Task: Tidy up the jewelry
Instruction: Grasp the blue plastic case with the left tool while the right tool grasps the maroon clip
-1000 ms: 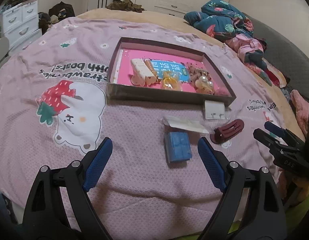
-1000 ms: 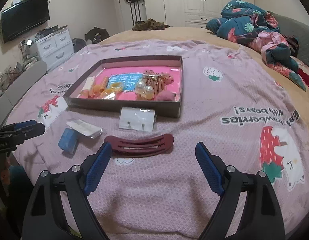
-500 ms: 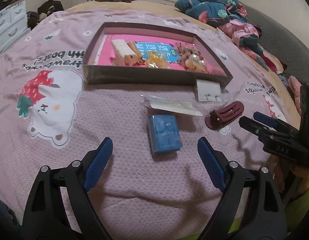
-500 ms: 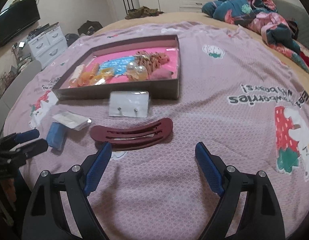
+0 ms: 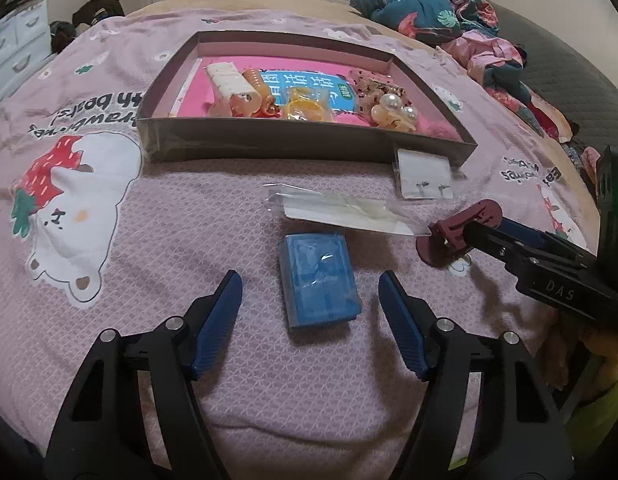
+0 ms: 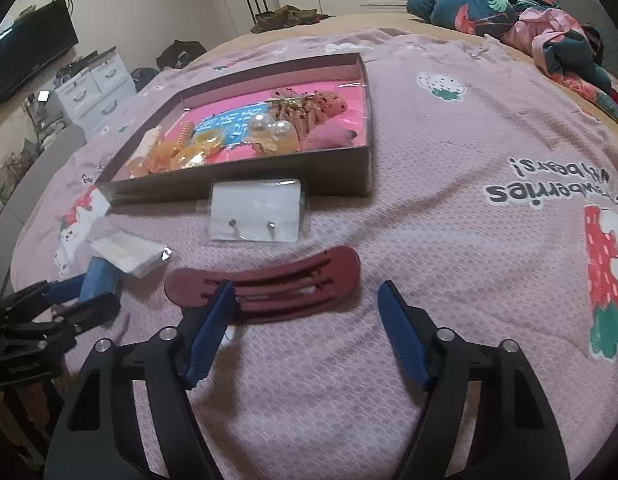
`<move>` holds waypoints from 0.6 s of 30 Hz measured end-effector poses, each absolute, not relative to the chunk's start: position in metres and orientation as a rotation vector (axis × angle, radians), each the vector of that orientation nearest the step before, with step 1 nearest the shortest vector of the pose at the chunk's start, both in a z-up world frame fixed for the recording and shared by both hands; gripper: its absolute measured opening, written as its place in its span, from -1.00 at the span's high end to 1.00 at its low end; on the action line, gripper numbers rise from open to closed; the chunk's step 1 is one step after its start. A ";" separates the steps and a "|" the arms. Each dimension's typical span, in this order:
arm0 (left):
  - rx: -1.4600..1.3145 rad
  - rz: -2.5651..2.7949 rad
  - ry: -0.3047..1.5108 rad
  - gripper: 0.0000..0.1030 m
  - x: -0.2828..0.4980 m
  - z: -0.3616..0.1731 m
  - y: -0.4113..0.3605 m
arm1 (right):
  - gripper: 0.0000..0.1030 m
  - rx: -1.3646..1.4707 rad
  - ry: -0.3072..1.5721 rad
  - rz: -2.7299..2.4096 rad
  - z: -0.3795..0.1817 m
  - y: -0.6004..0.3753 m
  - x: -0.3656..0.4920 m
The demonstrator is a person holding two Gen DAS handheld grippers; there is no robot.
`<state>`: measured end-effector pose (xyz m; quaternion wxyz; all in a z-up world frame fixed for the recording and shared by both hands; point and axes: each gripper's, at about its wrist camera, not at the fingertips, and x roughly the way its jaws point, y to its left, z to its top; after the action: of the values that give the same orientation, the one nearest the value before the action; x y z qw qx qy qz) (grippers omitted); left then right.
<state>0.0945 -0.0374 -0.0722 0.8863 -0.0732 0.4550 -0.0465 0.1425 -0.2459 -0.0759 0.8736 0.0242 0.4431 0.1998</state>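
two open grippers hover over jewelry items laid out on a pink bedspread.

left gripper, jaws spread, flanks a small blue packet in glossy wrap; only this view shows it whole. right gripper, jaws spread, sits over a long curved maroon hair clip (slotted, matte plastic), its left finger covering part. an earring card leans by the brown tray of beads, far; a clear sleeve lies between, contents unclear.

Left claw and right claw both agape.
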 end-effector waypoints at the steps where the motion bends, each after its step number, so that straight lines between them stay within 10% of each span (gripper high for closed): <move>1: -0.145 -0.095 0.946 -0.16 0.096 -0.073 -0.039 | -0.23 0.055 0.923 0.421 -0.076 -0.245 0.143; 9: -0.120 -0.081 0.943 0.29 0.101 -0.076 -0.040 | 0.42 0.103 0.911 0.456 -0.072 -0.248 0.151; 18: -0.115 -0.083 0.939 0.50 0.099 -0.074 -0.038 | 0.58 0.139 0.903 0.510 -0.062 -0.245 0.148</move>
<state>0.0992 -0.0384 -0.0743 0.8894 -0.0552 0.4520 -0.0399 0.1476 -0.2453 -0.0620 0.8663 0.0664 0.4313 0.2433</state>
